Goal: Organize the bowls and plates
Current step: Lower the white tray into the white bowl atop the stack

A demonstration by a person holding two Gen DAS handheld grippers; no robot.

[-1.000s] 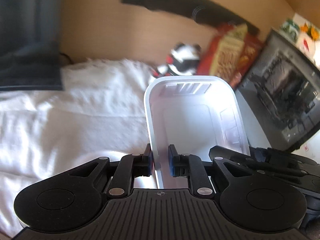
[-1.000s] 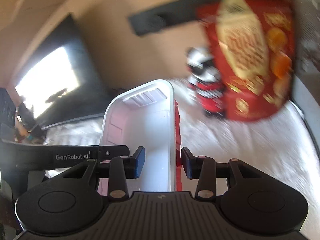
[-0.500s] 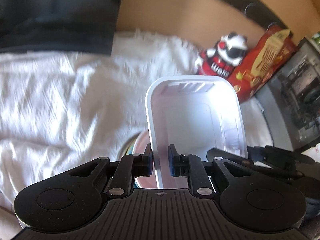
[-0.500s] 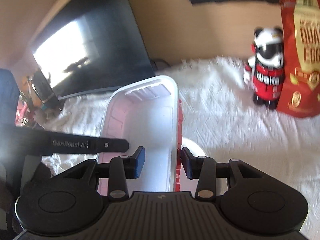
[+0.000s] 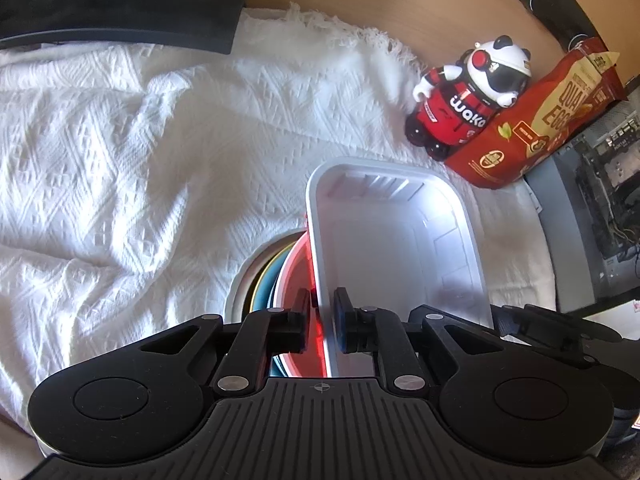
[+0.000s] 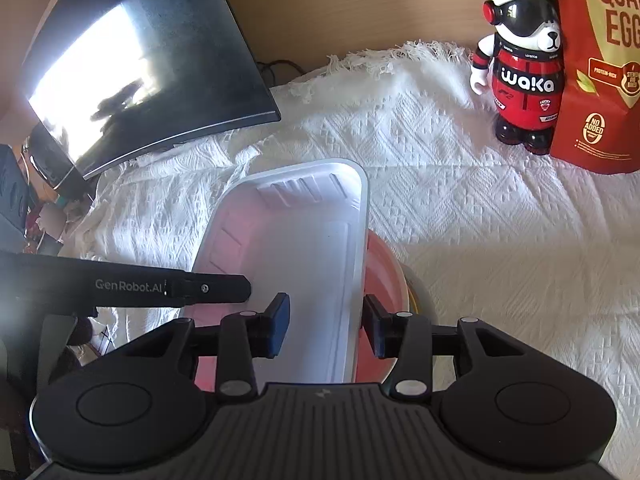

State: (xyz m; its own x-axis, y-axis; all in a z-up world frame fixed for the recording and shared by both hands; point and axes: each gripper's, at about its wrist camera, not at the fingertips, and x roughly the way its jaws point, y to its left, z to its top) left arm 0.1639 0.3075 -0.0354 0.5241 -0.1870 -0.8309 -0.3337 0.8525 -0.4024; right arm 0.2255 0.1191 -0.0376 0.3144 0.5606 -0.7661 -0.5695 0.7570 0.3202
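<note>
Both my grippers have come down, and now a stack of bowls [image 5: 276, 276] shows under the white tray [image 5: 394, 240]. My left gripper [image 5: 322, 316] is clamped on the tray's left wall. My right gripper [image 6: 325, 326] pinches its right wall. The tray sits over the bowls on the white cloth [image 5: 120, 160], near the panda toy [image 5: 468, 100].

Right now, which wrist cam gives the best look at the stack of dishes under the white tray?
Left wrist. It shows the stacked dishes edge-on beside the white tray: red, blue, yellow and white rims. Right wrist shows only a red rim, with slivers of yellow and white, past the tray's edge.
</note>
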